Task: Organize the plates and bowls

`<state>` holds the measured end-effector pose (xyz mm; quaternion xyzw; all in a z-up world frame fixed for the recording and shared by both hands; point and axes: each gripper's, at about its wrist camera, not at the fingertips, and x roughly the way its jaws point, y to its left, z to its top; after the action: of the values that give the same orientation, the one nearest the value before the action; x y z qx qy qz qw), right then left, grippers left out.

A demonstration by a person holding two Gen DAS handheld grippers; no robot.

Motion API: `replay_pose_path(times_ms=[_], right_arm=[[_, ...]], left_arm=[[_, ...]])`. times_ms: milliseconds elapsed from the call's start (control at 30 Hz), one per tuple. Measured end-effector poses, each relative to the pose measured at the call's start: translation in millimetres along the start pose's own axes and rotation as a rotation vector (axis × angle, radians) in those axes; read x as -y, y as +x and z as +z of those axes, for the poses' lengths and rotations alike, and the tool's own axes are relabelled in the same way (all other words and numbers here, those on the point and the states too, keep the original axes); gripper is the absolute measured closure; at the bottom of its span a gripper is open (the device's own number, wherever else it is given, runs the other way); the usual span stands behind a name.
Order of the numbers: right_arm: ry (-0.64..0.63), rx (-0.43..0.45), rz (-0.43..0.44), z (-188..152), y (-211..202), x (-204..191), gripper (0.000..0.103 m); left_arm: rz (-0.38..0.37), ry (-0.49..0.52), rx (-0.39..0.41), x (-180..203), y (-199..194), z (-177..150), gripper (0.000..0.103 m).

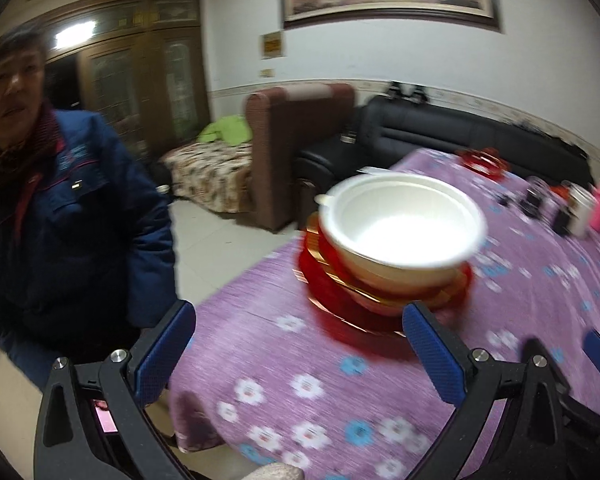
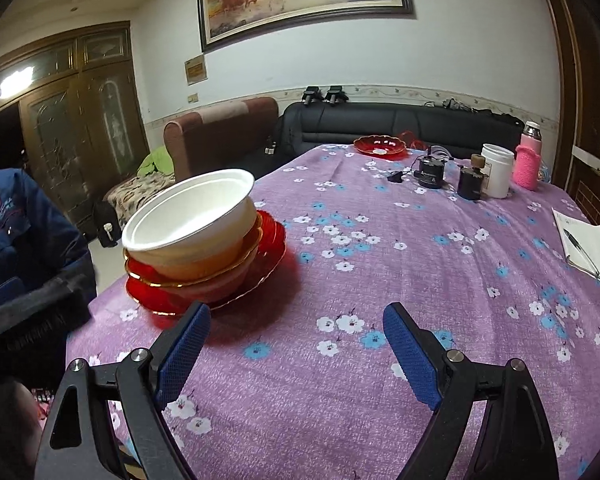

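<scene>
A white bowl [image 1: 400, 220] tops a stack of red, gold-rimmed plates and bowls [image 1: 328, 284] near the left edge of the table with the purple flowered cloth [image 1: 284, 392]. My left gripper [image 1: 300, 344] is open and empty, and the stack stands just beyond its right fingertip. In the right wrist view the white bowl [image 2: 188, 216] and the red stack [image 2: 268, 248] lie ahead to the left of my right gripper [image 2: 296, 344], which is open over bare cloth [image 2: 380, 280]. One more red plate [image 2: 380, 145] sits alone at the far edge.
A person in a blue jacket [image 1: 72, 220] stands at the table's left side. At the far right are two black jars [image 2: 470, 182], a white cup [image 2: 498, 176] and a pink bottle [image 2: 528, 160]. A notebook with a pen [image 2: 584, 248] lies at the right edge. Sofas stand behind.
</scene>
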<state>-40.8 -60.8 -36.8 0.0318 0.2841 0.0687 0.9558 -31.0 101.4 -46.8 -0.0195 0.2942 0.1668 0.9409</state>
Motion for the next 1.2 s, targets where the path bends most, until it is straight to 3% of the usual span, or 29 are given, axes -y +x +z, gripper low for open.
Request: replay_pose_path(times_ms=[233,767,1000,1200], right_arm=[[0.081,-0.021,-0.048,-6.2,0.1,28.6,0.012],[0.077,-0.013,-0.132,-12.5,-8.5,48.7,0.012],[0.085,0.01,-0.258,-13.8,-25.8,81.6,0.012],[0.113,0.038,-0.321,-13.4,-41.7,110.7,0.011]], left_arm=[[-0.08,0.041,-0.011,15.8,-10.0,-9.6,0.0],[-0.203,0.092,-0.077,37.7,-16.3,-12.6,0.0],[-0.339,0.129,-0.095,75.5,-16.9,1.3,0.0],[-0.385,0.145,-0.113,110.8,-17.4,17.5,0.0]])
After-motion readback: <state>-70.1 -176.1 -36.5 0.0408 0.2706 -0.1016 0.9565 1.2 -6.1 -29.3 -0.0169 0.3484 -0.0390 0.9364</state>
